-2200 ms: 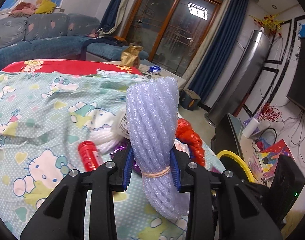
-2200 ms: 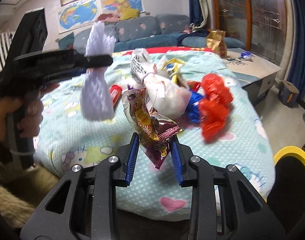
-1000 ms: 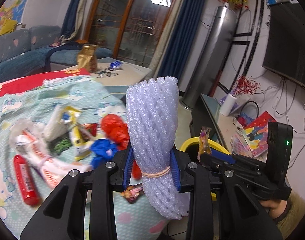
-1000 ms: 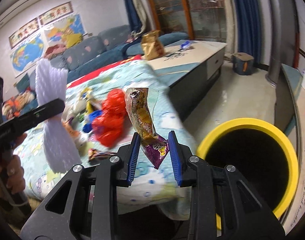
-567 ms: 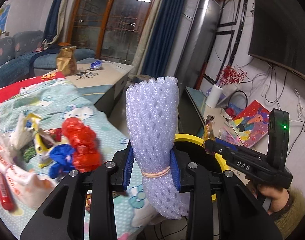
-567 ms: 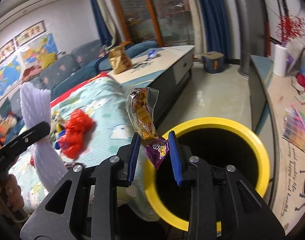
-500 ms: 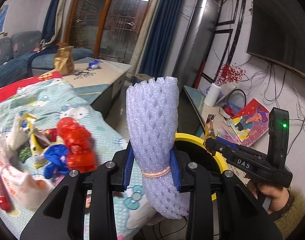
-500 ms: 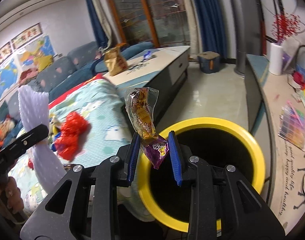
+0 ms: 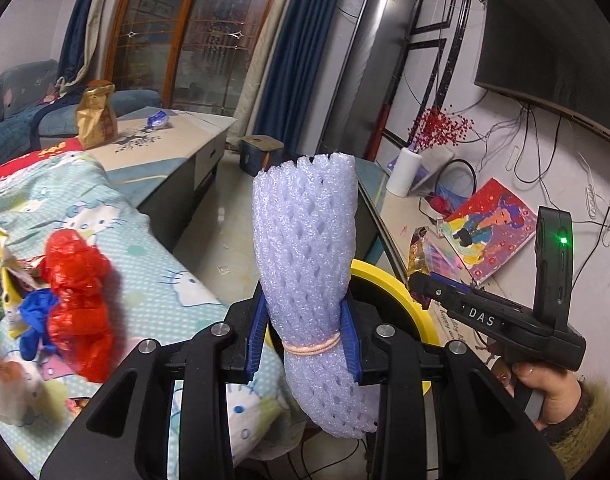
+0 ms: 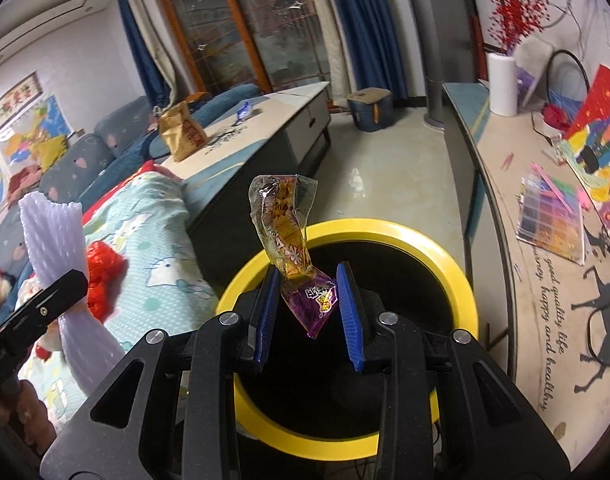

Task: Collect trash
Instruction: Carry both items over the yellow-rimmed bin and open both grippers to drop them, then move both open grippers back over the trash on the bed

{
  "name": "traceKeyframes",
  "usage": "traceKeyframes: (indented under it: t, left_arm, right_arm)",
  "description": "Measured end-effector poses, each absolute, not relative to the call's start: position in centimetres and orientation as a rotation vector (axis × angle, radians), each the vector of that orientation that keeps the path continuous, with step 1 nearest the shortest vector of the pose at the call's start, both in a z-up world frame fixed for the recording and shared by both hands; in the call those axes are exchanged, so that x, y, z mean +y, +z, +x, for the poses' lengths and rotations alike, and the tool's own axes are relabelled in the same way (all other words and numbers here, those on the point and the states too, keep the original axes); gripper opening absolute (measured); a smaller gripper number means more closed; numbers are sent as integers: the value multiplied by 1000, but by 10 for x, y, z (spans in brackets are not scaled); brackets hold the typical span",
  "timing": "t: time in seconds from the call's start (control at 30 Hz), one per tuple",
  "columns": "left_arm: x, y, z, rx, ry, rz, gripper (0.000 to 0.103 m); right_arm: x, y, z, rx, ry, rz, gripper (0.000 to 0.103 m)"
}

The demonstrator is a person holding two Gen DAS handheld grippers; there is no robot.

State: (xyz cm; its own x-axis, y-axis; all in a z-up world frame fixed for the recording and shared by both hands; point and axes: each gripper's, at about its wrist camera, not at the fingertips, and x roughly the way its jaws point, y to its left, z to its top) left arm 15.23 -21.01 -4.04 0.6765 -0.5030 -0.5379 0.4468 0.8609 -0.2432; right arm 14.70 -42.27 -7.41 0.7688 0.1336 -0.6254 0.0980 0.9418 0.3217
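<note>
My left gripper (image 9: 305, 340) is shut on a pale purple foam net (image 9: 305, 248), rolled up and tied with a rubber band, standing upright between the blue pads. My right gripper (image 10: 307, 308) is shut on a crumpled snack wrapper (image 10: 289, 236), yellow above and purple below. The wrapper hangs directly over the black mouth of a yellow-rimmed bin (image 10: 461, 280). In the left wrist view the bin's rim (image 9: 385, 276) shows just behind the net, and the right gripper (image 9: 421, 284) reaches over it from the right. More trash lies on the bedspread: a red plastic bag (image 9: 77, 280) and a blue one (image 9: 37, 312).
The bed's edge with a cartoon-print cover (image 10: 161, 264) lies left of the bin. Behind stands a low coffee table (image 10: 265, 128) with a brown paper bag (image 10: 183, 130). A long bench (image 10: 505, 184) on the right carries books, a paper roll (image 10: 503, 84) and cables.
Both grippers have swung away from the bed toward the bin, each still holding its piece. The bin now sits right under the wrapper and close behind the foam net.
</note>
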Motion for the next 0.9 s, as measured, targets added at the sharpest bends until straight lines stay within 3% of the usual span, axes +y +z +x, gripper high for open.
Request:
traceKeyframes:
  t: [0.4,0.5,0.53,0.57,0.63,0.73,0.9]
  left_arm:
    - [-251,-59,165,655,-581,-42,33]
    - [-259,-62,173,661,-588,-40,36]
    - [-263,-63,177,669,-595,-40,47]
    - [-264,-64,180,676,-603,-45,68]
    - [-262,-65,183,679,-611,-66,90]
    - [-255,-66,183,689,-603,-91,95]
    - [-227,-61,173,671,-543,-124,96]
  right_arm:
    - [-445,-86,143,715,-8,391,24]
    - [-450,-90,144,723,-14,408,30]
    - [-453,-92,144,729,-19,420,43]
    - [-455,-94,144,735,-27,434,50]
    - [-457,-97,143,737,-50,446,56]
    - [-457,-97,142,736,-77,421,64]
    - [-449,-92,141,715,-81,393,64]
